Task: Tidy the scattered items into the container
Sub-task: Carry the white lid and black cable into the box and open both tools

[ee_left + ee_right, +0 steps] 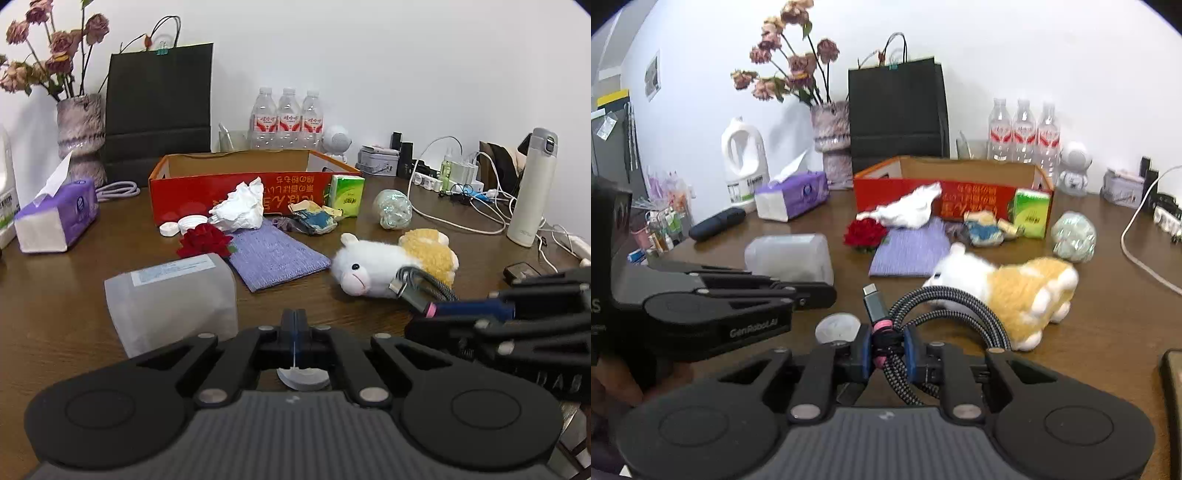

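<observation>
My right gripper (886,350) is shut on a coiled braided cable (945,295) at its pink tie, with the plug sticking up. From the left wrist view, the right gripper (432,308) holds the cable (417,284) in front of the plush sheep (384,266). My left gripper (294,325) is shut just above the table, over a white round lid (303,378); I see nothing gripped in it. The open red cardboard box (221,192) stands behind a crumpled tissue (240,210), a red rose (205,240), a purple cloth (277,258) and a green tissue pack (345,195).
A translucent plastic tub (170,295) lies on its side left of my left gripper. A purple tissue box (55,218), a vase (79,136), a black bag (159,110), water bottles (286,118), a white flask (532,188) and tangled chargers (461,188) line the table's back and sides.
</observation>
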`<state>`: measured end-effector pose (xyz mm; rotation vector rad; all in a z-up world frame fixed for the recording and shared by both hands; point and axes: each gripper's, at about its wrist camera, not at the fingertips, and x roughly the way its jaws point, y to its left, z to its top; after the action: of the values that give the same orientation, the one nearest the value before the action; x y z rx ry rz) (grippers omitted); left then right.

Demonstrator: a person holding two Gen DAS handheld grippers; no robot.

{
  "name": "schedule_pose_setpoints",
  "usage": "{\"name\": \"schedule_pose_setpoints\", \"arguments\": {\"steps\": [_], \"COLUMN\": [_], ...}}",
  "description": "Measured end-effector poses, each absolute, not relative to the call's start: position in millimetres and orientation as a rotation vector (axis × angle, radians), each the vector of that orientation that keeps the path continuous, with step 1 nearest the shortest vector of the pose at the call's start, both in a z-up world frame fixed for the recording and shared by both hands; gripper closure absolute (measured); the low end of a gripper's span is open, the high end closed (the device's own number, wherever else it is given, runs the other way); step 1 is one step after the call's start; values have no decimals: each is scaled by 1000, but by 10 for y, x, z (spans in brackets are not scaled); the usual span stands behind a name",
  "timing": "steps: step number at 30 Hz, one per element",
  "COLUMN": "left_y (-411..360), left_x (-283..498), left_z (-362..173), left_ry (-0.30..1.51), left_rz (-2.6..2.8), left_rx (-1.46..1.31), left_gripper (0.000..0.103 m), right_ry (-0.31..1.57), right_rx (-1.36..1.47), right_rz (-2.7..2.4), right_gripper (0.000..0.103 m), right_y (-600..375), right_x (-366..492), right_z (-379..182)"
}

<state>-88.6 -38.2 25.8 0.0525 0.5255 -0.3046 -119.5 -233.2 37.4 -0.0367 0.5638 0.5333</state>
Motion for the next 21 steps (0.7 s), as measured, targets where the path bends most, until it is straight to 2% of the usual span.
{"name": "schedule_pose_setpoints", "arguments": {"steps": [2,3,4,6,8,10,11,12,13,15,17,18,19,20,21], "left_y": [-450,-483,-521,-609,-682,-707,-699,-681,-656,-636,-628,-614,-593,-574,-563], "left_x": [-880,-878,-874,-842,-813,-808,-809,-818,-836,-893,-945,-975,-997,-1000,-988], "left_z": [208,182,154,105,69,68,72,78,81,77,80,94,113,125,127], "left_ry": [525,523,524,549,564,556,555,558,562,555,529,513,506,510,518], "left_rz": [-306,-311,-329,-360,-347,-318,-312,-322,-331,-308,-248,-226,-233,-249,-255], "left_rx": [89,103,117,147,184,209,211,203,184,179,188,193,194,188,180], "left_gripper": [64,36,31,36,50,75,79,90,95,94,80,52,32,30,33], "right_ry": [562,562,560,559,551,535,524,513,501,480,453,446,443,443,445], "right_rx": [-17,-10,-5,-1,6,8,9,9,12,20,33,35,34,34,34], "right_rz": [527,520,514,508,499,490,488,488,490,497,508,509,511,512,515], "right_gripper": [86,86,86,86,86,86,86,86,86,86,86,86,86,86,86], "right_y": [-2366,-2384,-2404,-2438,-2477,-2504,-2519,-2532,-2544,-2568,-2597,-2606,-2608,-2605,-2606], "right_x": [-1172,-1165,-1167,-1177,-1197,-1220,-1234,-1248,-1259,-1285,-1308,-1311,-1309,-1300,-1294], "right_z": [378,376,379,392,398,419,439,461,483,530,572,585,591,597,592]}}
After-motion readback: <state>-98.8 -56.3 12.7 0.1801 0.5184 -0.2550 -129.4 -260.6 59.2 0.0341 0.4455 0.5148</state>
